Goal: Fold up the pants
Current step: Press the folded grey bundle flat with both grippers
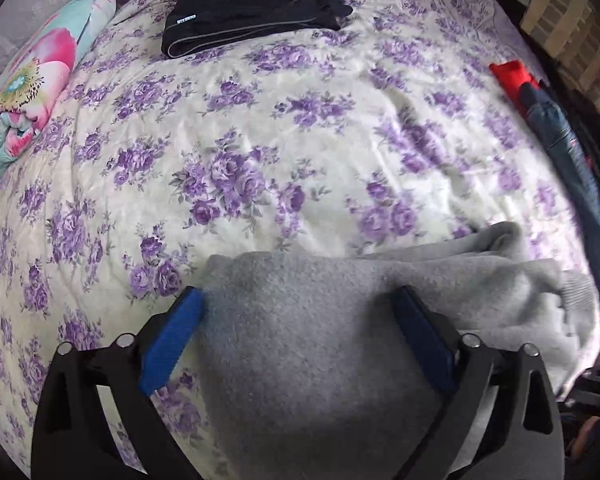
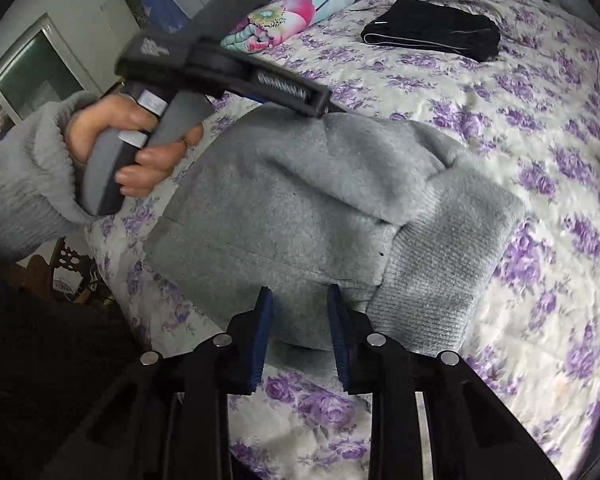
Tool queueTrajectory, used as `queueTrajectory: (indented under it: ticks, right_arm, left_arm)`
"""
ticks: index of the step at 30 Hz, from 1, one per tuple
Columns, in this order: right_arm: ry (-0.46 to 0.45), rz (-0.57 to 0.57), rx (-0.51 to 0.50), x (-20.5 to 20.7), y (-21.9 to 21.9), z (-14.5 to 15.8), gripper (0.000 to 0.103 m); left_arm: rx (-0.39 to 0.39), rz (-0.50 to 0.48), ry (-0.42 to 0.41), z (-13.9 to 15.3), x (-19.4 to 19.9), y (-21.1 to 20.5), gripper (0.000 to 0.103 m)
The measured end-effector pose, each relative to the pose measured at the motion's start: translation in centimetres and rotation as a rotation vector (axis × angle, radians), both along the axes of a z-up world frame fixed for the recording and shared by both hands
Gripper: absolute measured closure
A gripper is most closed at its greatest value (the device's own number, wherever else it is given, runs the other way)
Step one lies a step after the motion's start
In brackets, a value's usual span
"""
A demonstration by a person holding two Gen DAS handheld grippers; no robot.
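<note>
Grey fleece pants [image 1: 320, 320] lie folded in a thick bundle on the floral bedspread [image 1: 260, 140]. My left gripper [image 1: 298, 292] hovers over the bundle's far end, open wide. Its blue pads [image 1: 176, 336] straddle the fabric without pressing it. In the right wrist view the grey pants [image 2: 300, 208] show a ribbed cuff [image 2: 440, 264] at the right. My right gripper [image 2: 299, 292] stands at their near edge with its jaws narrow, and a fold of grey fabric is pinched up between the pads. A person's hand [image 2: 140, 152] in a grey sleeve holds the left gripper's handle at the upper left.
Black folded pants [image 1: 256, 8] rest at the far side of the bed. A rolled floral quilt [image 1: 32, 80] lies at the left. A red garment [image 1: 512, 76] and blue jeans [image 1: 560, 140] sit at the right edge. The bed's edge [image 2: 112, 248] drops off beside the hand.
</note>
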State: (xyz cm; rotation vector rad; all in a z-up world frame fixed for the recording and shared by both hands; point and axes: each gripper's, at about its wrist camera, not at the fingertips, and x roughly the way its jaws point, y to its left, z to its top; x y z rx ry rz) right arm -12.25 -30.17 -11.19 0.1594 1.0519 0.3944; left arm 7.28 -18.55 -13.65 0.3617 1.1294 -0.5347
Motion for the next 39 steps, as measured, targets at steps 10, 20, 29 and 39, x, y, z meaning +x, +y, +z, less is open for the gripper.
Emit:
queueTrajectory:
  ticks: [10,20,29,39]
  right_arm:
    - [-0.124,0.018,-0.010,-1.4,0.0,5.2,0.061]
    - [-0.152,-0.029,-0.123,3.6,-1.8,5.3,0.044]
    - [-0.101,0.091,-0.147,4.1,-2.5,-0.2,0.038]
    - [-0.153,0.000,-0.166,2.6,-3.0,3.1,0.033]
  left_arm:
    - [-0.172,0.089,0.019,4.5,-0.3,4.0,0.006]
    - [-0.206,-0.002,0.011,4.9,-10.3,6.6,0.006]
    - [-0.251,0.264,0.061,-0.8,-11.6,7.1,0.004]
    - [-0.104,0.295,-0.100,4.8,-12.4,7.1,0.005]
